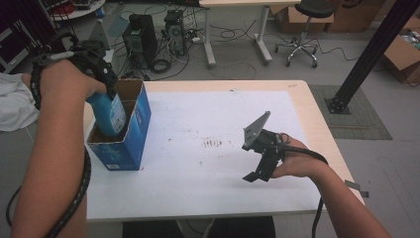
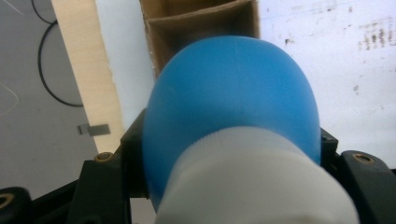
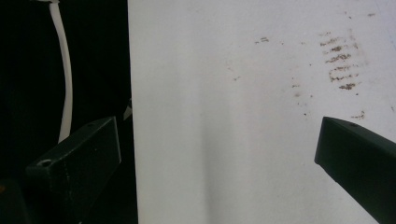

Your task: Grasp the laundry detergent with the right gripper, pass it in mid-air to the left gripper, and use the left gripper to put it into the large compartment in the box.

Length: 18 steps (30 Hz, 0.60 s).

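Note:
A blue bottle point(image 1: 111, 113) with a white cap point(image 2: 254, 184) hangs neck-up, its lower part inside an open blue cardboard box point(image 1: 132, 136) at the table's left edge. My left gripper point(image 1: 107, 83) is shut on the bottle near its neck, one black jaw on each side of it. In the left gripper view the bottle point(image 2: 233, 93) hides most of the brown inside of the box point(image 2: 196, 23). My right gripper point(image 1: 258, 171) rests low over the white mat point(image 1: 208, 114) near the front right, open, with nothing between its jaws point(image 3: 217, 140).
Brown smudges point(image 1: 213, 144) mark the mat's middle. The table's wooden rim point(image 1: 317, 124) runs along the right side. On the floor behind stand two computer towers point(image 1: 139, 39), a stool point(image 1: 303, 34), a black post point(image 1: 366, 54) and cardboard boxes point(image 1: 403, 57).

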Each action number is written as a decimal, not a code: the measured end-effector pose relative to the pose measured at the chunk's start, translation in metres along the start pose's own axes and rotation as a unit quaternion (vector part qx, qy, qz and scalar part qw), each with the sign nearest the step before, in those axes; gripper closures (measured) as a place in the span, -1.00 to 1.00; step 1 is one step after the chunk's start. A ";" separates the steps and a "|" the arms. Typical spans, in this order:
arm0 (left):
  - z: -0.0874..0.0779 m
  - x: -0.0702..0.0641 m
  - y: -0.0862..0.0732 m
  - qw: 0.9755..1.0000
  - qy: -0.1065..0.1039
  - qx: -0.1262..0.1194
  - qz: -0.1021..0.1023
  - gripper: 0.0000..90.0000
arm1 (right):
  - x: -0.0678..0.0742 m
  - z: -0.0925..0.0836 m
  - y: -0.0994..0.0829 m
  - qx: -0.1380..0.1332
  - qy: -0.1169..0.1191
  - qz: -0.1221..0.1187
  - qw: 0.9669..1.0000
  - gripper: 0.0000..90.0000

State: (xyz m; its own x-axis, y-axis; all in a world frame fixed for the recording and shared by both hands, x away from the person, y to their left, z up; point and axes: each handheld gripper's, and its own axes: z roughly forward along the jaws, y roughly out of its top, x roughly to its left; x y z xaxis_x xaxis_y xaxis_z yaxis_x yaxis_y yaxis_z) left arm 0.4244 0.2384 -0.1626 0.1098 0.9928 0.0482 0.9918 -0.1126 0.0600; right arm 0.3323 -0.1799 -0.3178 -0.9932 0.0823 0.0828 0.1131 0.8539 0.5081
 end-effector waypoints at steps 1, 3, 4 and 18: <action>0.005 0.000 0.000 1.000 0.000 0.000 -0.001 -0.15 | 0.000 0.000 0.000 -0.001 -0.001 -0.002 1.000 -1.00; 0.016 0.000 0.000 1.000 0.002 0.001 0.004 -0.14 | 0.001 0.000 0.001 -0.001 0.001 -0.002 1.000 -1.00; 0.021 0.001 0.000 1.000 0.001 0.003 0.003 -0.15 | 0.002 0.001 0.001 0.000 0.001 -0.003 1.000 -1.00; 0.075 0.005 0.001 1.000 -0.012 0.019 -0.001 -0.15 | 0.002 0.001 -0.002 0.010 0.001 0.003 1.000 -1.00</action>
State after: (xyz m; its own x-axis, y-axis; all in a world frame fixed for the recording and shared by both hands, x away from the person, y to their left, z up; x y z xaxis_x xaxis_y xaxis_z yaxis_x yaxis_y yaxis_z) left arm 0.4310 0.2464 -0.2375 0.1088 0.9938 0.0248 0.9938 -0.1093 0.0213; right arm 0.3300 -0.1810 -0.3201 -0.9924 0.0855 0.0880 0.1179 0.8638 0.4898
